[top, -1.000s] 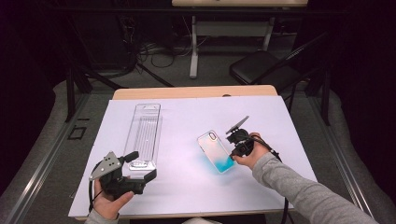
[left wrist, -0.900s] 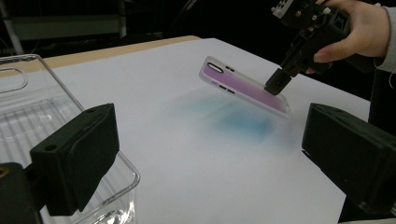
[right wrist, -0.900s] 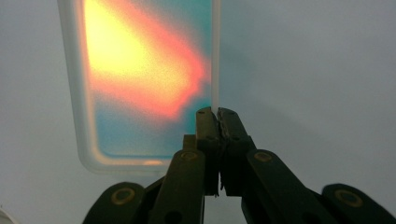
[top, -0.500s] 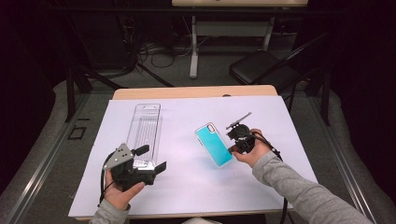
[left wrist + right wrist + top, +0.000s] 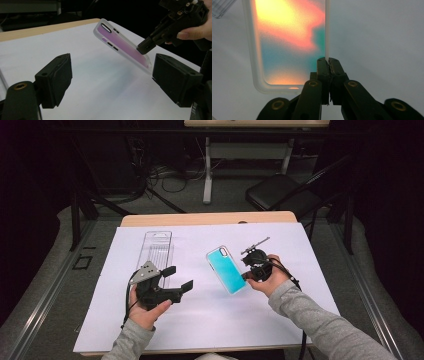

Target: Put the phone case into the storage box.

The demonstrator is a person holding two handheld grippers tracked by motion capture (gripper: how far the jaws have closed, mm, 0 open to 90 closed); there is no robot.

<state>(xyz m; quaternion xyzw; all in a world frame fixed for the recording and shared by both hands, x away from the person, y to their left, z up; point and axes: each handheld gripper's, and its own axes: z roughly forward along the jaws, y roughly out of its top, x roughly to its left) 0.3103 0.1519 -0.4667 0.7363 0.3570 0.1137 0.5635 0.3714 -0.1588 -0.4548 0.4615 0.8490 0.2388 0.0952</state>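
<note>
A translucent phone case [image 5: 227,269] with a teal, shimmering face hangs tilted over the white sheet [image 5: 210,320]. My right gripper [image 5: 245,276] is shut on its long edge near the lower end. In the right gripper view the jaws [image 5: 327,60] pinch the case's rim [image 5: 326,30]. The left gripper view shows the case [image 5: 120,45] raised off the sheet, with the right gripper [image 5: 143,48] clamped on it. My left gripper [image 5: 178,277] is to the case's left, jaws apart and pointing toward it. Its jaws [image 5: 112,82] have just been closing a little, with nothing between them.
A clear plastic packaging tray [image 5: 156,251] lies on the sheet behind my left hand; its corner [image 5: 222,6] shows in the right gripper view. The wooden table edge [image 5: 200,218] runs along the back. A dark chair [image 5: 280,195] and cables are on the floor beyond.
My left gripper has moved right and slightly away from the near end of the clear tray, toward the case. The case has tipped so its teal face shows. The right hand stayed put.
</note>
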